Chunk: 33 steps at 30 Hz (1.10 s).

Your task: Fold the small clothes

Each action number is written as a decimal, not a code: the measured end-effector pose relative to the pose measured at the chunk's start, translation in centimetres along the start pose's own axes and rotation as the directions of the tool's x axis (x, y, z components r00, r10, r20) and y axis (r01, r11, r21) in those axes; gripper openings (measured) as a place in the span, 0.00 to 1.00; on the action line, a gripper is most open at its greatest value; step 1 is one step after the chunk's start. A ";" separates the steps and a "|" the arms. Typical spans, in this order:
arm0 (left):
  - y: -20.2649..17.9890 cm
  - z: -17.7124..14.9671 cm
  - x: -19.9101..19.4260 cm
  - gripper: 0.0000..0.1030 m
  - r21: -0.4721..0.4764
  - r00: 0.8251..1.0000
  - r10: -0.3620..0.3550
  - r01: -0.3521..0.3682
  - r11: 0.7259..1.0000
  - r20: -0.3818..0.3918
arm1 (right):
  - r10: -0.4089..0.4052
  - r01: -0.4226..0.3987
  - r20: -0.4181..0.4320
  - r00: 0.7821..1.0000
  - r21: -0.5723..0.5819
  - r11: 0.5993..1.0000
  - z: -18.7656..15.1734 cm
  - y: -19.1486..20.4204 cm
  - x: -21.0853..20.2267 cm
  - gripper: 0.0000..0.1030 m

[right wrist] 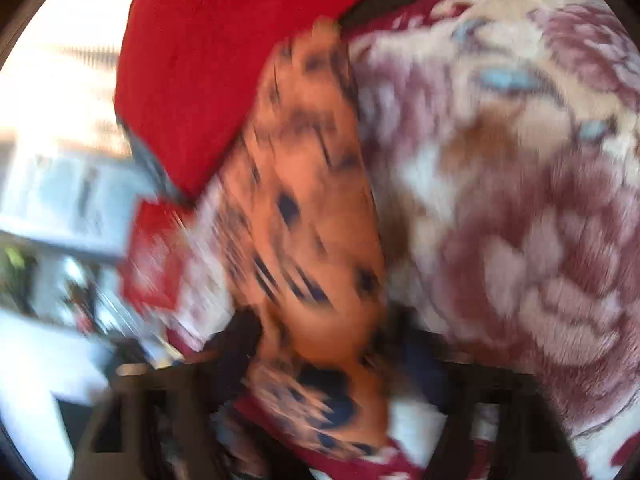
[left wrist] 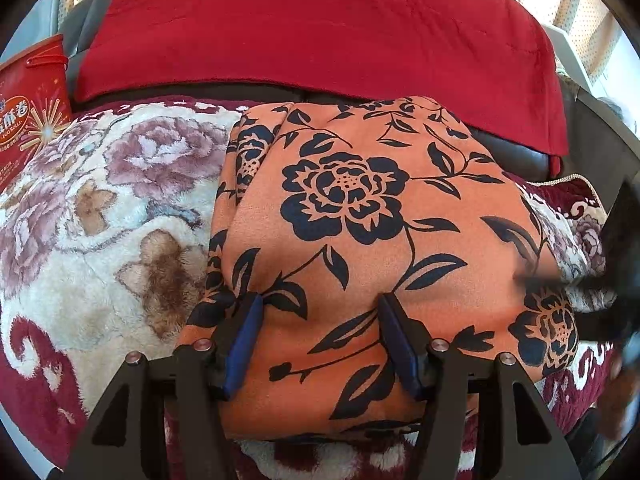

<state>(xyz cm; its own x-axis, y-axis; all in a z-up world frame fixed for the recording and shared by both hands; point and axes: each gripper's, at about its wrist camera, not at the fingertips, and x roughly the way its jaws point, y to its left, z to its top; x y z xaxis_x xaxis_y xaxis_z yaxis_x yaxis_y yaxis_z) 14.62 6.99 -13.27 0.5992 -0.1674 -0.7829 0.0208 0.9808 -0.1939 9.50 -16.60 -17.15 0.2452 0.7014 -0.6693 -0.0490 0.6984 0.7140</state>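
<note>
The orange garment printed with dark blue flowers (left wrist: 360,216) lay folded into a thick packet on the plush cream-and-maroon floral blanket (left wrist: 100,208), just in front of a red quilted cover (left wrist: 312,24). The left gripper (left wrist: 320,316) rested on its near half, blue-padded jaws spread apart with nothing pinched between them. The right gripper (right wrist: 320,392) showed only as a blur at the packet's right end, so I could not tell how its jaws stood. The folding looked nearly done; next, I judged, came pressing it flat or setting it aside.
</note>
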 end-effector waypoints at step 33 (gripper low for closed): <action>10.3 -4.6 -0.1 0.30 -0.434 0.934 -0.358 0.329 0.839 0.017 | 0.039 -0.042 0.073 0.997 0.037 0.998 2.9 -1.5 -0.7 0.65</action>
<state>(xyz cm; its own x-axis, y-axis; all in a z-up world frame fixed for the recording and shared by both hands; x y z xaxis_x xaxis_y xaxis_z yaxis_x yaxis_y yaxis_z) 11.12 16.64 -17.93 0.5653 -0.5056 -0.6518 -0.1327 0.7241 -0.6768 12.25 -18.51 -17.17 0.3129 0.7157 -0.6244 -0.0228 0.6629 0.7484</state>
